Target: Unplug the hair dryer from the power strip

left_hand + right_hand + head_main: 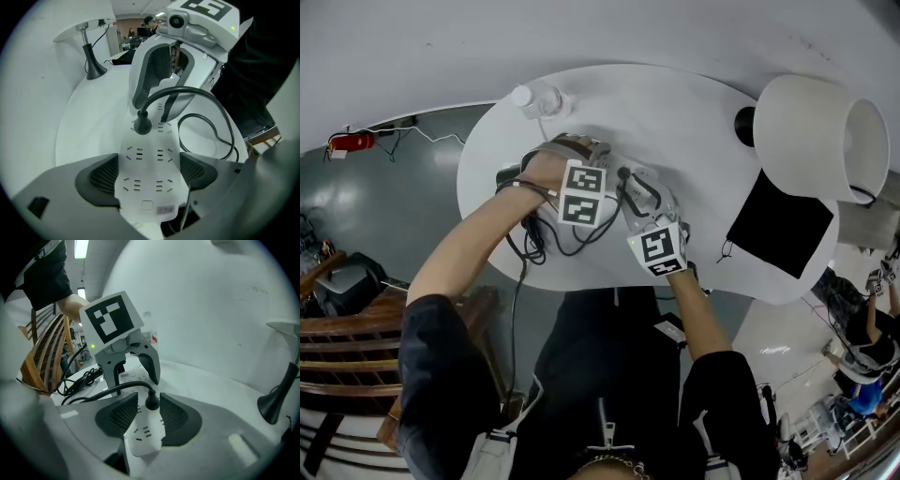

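A white power strip (147, 187) lies on the round white table (694, 122). My left gripper (149, 159) points steeply down and is shut on the strip's near end, a pad on each long side. The hair dryer's black plug (151, 402) sits in a socket near the strip's other end. My right gripper (149, 398) is open and straddles the plug, with a gap still showing at the left pad. The black cord (206, 101) arcs away from the plug. The left hand and arm hide the dryer itself.
A clear water bottle (539, 98) stands at the table's far edge. At the right stand a white lamp (820, 136) and a black cloth (780, 225). Coiled black cable (79, 378) lies at the left edge, beside a wooden chair (44, 357).
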Motion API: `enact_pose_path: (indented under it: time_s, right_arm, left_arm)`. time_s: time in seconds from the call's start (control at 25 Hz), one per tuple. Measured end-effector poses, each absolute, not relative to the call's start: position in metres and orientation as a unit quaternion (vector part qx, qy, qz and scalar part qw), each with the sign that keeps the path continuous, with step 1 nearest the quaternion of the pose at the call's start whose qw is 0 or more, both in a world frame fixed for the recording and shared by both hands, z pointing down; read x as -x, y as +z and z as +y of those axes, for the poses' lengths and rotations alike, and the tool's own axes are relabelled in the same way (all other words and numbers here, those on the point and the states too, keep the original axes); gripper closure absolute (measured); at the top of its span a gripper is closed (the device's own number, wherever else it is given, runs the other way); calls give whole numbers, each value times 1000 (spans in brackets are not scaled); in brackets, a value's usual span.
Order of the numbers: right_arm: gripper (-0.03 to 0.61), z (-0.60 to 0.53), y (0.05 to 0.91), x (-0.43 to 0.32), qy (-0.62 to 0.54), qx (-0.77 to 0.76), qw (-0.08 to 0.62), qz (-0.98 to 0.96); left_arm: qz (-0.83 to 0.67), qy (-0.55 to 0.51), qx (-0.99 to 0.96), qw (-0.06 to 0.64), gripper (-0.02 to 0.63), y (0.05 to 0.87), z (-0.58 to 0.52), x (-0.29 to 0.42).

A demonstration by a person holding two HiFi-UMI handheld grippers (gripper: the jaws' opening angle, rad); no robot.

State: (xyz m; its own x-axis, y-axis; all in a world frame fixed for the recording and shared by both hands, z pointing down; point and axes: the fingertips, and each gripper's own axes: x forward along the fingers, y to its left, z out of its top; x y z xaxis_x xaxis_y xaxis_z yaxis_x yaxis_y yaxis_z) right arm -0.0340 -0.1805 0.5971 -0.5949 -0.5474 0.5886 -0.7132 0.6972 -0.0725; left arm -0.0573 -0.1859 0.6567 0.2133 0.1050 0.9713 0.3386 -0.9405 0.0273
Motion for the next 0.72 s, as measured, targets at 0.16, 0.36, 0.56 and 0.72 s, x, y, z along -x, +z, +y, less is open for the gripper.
enact_pose_path:
  time_s: [0.16,0.36,0.56,0.72]
  right_arm:
    - [445,-189,597,39,140,-363,267,-882]
    - [456,-198,601,40,136,-374,258,-880]
    - [514,-200,599,42,124,-379,254,-881]
    - [518,-199,601,44,117,-379,261,-880]
  left_arm:
    - [-145,-610,773,95,224,657,-186,57]
    - [-147,-612,772,94,223,657,-186,56]
    - [-150,-613,770,94,222,658,-185,56]
    - [-151,-611,771,93,222,658,-185,56]
